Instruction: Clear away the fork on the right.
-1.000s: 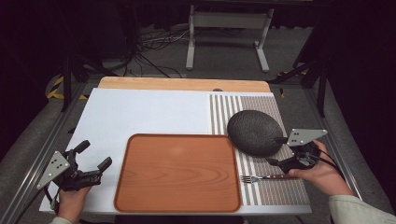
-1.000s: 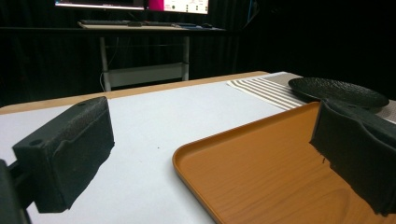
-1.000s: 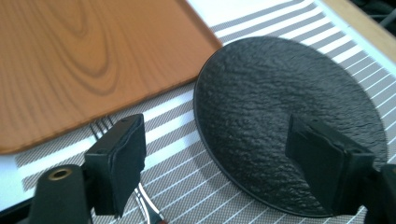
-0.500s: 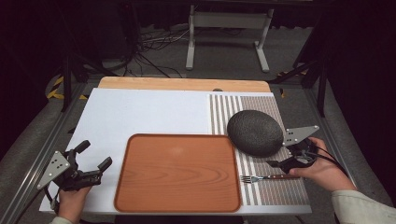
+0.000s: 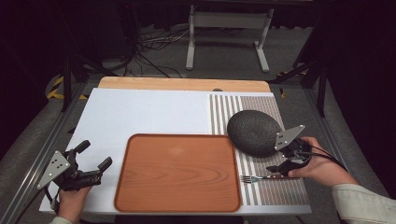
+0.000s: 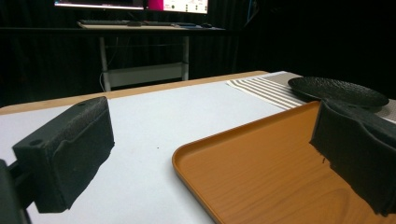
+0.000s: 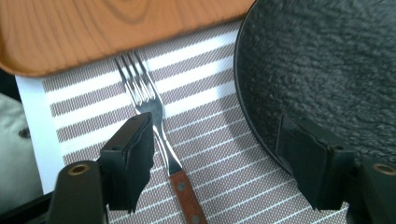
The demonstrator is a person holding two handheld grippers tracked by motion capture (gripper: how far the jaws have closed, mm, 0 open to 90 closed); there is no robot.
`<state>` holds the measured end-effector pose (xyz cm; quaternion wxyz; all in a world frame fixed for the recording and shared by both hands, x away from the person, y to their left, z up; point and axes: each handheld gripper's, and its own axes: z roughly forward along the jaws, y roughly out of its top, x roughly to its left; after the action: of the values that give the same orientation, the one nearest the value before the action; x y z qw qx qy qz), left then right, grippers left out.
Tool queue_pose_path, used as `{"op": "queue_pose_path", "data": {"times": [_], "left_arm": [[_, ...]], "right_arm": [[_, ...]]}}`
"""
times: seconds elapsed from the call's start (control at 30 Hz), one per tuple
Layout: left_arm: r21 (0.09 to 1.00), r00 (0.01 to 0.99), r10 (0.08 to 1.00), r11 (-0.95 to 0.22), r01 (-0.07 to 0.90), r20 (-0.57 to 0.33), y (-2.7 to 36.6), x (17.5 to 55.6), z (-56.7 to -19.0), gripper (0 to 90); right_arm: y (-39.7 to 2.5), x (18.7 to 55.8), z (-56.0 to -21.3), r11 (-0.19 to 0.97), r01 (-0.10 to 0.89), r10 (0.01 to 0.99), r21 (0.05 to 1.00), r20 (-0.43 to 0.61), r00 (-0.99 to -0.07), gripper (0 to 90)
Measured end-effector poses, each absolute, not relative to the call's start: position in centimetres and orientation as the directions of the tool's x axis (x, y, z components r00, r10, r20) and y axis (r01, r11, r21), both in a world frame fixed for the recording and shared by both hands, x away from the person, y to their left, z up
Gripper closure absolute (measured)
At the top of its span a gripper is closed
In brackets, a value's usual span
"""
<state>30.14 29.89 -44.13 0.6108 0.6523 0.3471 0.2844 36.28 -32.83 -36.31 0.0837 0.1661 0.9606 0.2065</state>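
Right gripper (image 5: 276,167) sits low over the striped placemat (image 5: 261,105) at about 4 o'clock of the table, jaws spread wide and holding nothing. In the right gripper view the fork (image 7: 148,120) lies flat on the placemat between the jaws, much nearer the left jaw and seemingly touching it, wooden handle toward the camera, tines pointing at the edge of the wooden tray (image 7: 93,32). The fork is not gripped or lifted, so I judge the pick is only at the approach stage: close on the fork's neck, lift, and place are all left. The dark textured plate (image 5: 254,132) sits at 12 o'clock of the fork, just beside it, with the far jaw hanging over its rim; the jaw could bump the plate as it closes. The tray is bare, at about 6 o'clock of the table, its right edge just beside the tines. Left gripper (image 5: 92,160) is parked at 8 o'clock on the white mat (image 5: 149,112), jaws wide, holding nothing, idle, pointing across the near corner of the tray.
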Motion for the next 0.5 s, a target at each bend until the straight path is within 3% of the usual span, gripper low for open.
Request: {"op": "queue_pose_path", "data": {"times": [0.5], "left_arm": [[0.995,0.6,0.798,-0.011,0.103,-0.053,29.87,30.19,-44.06,0.2]], "right_arm": [[-31.8,36.68,-37.35,0.922,0.279,0.302,0.27,-0.046,-0.952,28.6]]}}
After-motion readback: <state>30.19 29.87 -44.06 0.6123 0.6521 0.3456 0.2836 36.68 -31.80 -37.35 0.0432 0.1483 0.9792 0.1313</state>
